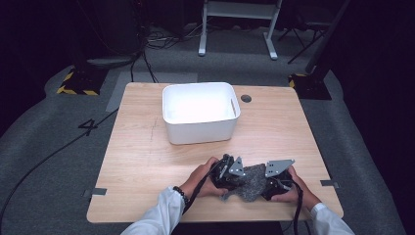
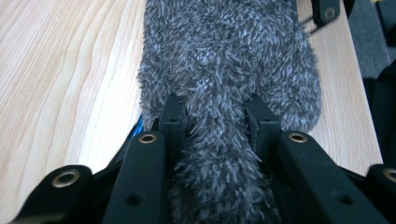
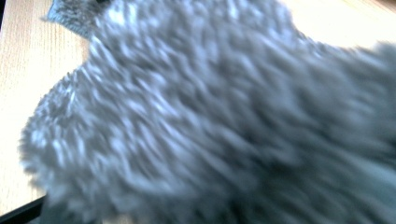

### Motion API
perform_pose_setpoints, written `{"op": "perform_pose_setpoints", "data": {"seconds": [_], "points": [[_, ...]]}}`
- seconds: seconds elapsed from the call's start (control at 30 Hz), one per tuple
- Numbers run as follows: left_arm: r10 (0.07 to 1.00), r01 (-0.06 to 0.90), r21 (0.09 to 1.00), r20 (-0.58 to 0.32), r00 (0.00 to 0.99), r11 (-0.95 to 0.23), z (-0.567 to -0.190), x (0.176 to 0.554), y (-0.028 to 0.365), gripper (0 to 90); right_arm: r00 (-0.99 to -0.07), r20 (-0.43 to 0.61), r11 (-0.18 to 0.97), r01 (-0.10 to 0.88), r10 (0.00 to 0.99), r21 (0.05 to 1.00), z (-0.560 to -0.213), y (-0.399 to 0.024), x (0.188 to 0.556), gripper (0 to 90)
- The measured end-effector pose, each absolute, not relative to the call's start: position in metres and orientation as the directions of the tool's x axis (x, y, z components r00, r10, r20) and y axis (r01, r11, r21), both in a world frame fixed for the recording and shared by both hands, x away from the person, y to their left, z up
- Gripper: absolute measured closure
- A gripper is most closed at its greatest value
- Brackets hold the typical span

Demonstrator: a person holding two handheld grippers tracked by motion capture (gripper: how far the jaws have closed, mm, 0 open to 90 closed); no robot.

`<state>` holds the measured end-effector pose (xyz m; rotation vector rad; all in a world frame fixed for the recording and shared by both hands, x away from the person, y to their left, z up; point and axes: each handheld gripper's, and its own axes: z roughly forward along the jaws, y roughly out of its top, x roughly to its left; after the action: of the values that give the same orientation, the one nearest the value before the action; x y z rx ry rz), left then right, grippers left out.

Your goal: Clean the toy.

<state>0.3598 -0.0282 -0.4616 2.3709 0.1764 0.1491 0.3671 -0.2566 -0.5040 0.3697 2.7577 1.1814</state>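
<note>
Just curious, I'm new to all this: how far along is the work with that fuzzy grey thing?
Early, by the look of it. The fuzzy grey cloth lies near the table's front edge, with the left gripper clamped on it and the right gripper at its other end. The white bin looks empty, if that is its destination.

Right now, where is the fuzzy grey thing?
In the high view, the fuzzy grey cloth lies at the table's near edge, between the left gripper and right gripper, in front of the white bin.
</note>
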Motion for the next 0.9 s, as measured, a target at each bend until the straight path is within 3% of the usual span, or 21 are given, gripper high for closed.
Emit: {"op": "perform_pose_setpoints", "data": {"seconds": [0.17, 0.37, 0.9], "points": [[0.156, 0.052, 0.686, 0.089, 0.984, -0.726, -0.462, 0.357, -0.036, 67.1, -0.963, -0.011, 0.663, 0.178, 0.270, 0.727, -0.504, -0.257, 0.367, 25.2], [0.111, -0.024, 0.608, 0.183, 0.977, -0.794, -0.459, 0.346, -0.033, 68.1, -0.962, -0.013, 0.663, 0.178, 0.273, 0.727, -0.504, -0.257, 0.367, 25.2], [0.153, 0.055, 0.597, 0.115, 0.981, -0.800, -0.458, 0.355, 0.012, 68.4, -0.961, -0.012, 0.663, 0.182, 0.277, 0.726, -0.504, -0.255, 0.365, 25.3]]}}
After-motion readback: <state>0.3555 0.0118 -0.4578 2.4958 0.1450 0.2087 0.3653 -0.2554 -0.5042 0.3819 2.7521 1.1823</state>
